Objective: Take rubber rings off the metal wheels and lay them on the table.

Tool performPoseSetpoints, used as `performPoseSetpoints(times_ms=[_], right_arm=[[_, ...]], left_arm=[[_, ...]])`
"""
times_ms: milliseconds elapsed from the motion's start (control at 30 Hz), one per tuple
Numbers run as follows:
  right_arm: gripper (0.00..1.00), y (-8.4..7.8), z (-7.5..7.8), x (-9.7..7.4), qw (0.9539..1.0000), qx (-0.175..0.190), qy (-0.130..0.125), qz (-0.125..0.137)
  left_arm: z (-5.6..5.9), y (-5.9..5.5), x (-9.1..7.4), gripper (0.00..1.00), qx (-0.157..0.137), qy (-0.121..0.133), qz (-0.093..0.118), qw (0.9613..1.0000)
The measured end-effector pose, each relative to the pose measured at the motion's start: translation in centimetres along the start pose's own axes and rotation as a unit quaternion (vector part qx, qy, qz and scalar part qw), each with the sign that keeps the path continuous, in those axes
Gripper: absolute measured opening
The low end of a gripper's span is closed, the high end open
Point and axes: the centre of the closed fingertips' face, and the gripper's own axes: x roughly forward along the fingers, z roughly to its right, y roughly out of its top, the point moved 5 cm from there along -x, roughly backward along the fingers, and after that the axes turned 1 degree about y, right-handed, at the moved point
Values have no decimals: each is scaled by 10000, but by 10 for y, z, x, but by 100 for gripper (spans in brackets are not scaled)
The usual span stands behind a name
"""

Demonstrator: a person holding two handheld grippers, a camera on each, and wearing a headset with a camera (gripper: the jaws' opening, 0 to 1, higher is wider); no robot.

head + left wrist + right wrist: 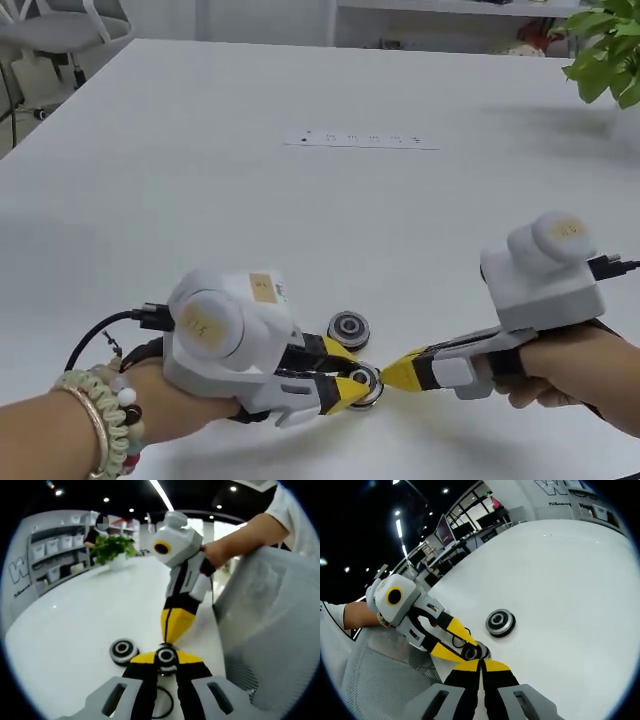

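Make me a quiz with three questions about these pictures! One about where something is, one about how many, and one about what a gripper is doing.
1. Where is the loose wheel?
A. Lying on the table
B. Stacked on top of another wheel
C. Hanging in the air

2. How many metal wheels are there?
A. One
B. Two
C. Four

3. What is the left gripper doing?
A. Wide open above the table
B. Shut on the gripped wheel
C. Shut on nothing

Answers:
1 A, it lies flat on the white tabletop, just beyond the left gripper.
2 B, one lies loose and one sits between jaws.
3 B, its yellow jaw tips press that wheel from both sides, while the right gripper, jaws together, touches it.
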Motion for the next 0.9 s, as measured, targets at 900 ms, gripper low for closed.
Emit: performPoseSetpoints(times_ms=[900], right_arm=[[0,4,-8,1,10000,28,74,12]], left_arm=[[0,-1,-1,14,-104,33,79,9999]])
